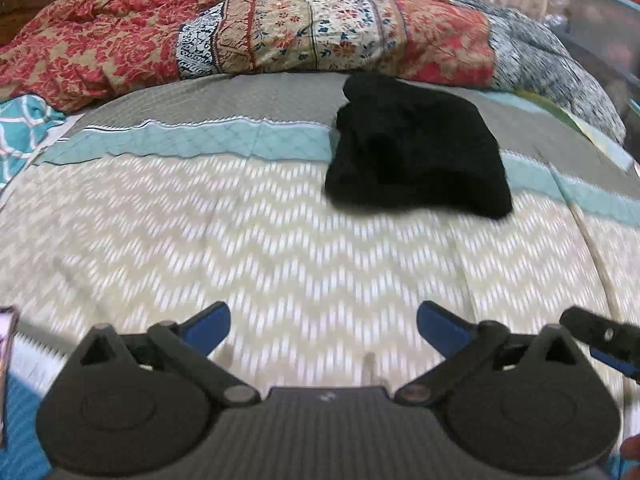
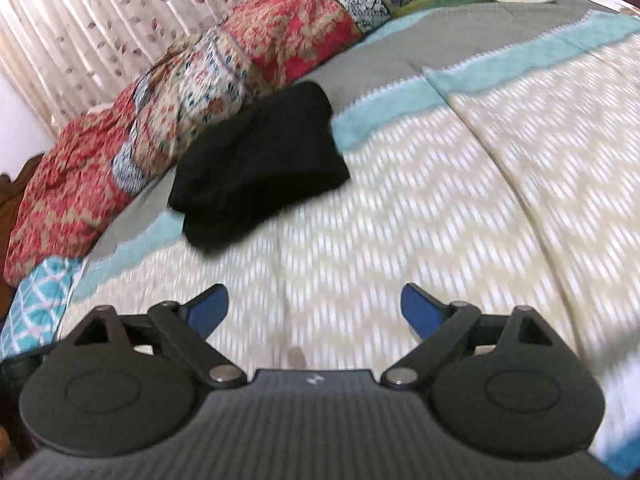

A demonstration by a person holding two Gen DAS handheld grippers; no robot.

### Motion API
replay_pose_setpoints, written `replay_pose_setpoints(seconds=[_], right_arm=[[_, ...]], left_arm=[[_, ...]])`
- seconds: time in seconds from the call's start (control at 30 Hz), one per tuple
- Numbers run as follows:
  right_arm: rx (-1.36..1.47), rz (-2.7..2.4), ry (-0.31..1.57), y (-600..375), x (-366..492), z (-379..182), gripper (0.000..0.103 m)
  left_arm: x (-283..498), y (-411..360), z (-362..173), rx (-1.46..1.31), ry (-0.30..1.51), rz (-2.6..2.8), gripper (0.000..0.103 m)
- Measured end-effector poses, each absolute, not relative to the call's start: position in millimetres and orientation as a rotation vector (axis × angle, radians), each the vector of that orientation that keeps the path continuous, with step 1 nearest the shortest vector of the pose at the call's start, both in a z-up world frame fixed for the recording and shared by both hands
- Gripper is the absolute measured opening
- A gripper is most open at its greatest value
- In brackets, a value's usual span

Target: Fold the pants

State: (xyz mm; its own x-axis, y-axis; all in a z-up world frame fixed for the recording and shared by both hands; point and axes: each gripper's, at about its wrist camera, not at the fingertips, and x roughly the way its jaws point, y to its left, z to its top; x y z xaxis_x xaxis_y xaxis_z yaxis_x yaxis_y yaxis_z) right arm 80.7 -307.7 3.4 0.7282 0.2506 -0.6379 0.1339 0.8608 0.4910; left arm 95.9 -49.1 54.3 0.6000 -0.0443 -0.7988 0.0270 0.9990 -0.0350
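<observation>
Bedspread [image 1: 280, 240] fills the left wrist view: pants [image 1: 416, 156], a black folded bundle, lie near the far quilt [image 1: 240, 32]; left gripper [image 1: 323, 326] gapes empty. Right wrist view: pants [image 2: 256, 164] well ahead, right gripper [image 2: 315, 308] spread, empty. Soft, light, floppy; pinch an edge

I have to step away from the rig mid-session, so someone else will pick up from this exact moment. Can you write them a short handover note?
Left tongs: open, nothing between the pads, held over the zigzag bedspread.
Right tongs: open and empty too, likewise short of the pants.
Black pants: lying in a compact folded bundle on the bedspread, across its teal stripe, just in front of the red patterned quilt.
Done: the pants look folded and released; neither tongs touches them.
Left: probably only a check that the bundle is neat. The frames are blurred, so edges are hard to judge.
</observation>
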Motion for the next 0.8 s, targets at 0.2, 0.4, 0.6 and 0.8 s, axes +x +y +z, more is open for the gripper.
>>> replay_pose_setpoints(seconds=[0.2, 0.4, 0.6, 0.8], right_arm=[[0.451, 0.021, 0.79, -288.7, 30.3, 18.5, 0.098], [0.435, 0.089, 0.773, -275.0, -11.9, 29.6, 0.1], [0.435, 0.124, 0.786, -260.7, -42.7, 30.1, 0.102], [0.438, 0.134, 0.811, -253.0, -63.5, 26.4, 0.103]], left_arm=[[45.4, -52.5, 79.3, 0.001, 0.916, -0.05, 0.103], [8.5, -54.9, 96.9, 0.028, 0.865, -0.078, 0.103], [-19.3, -49.1, 101.1, 0.017, 0.868, -0.068, 0.103], [-39.3, -46.3, 99.9, 0.015, 0.863, -0.053, 0.103]])
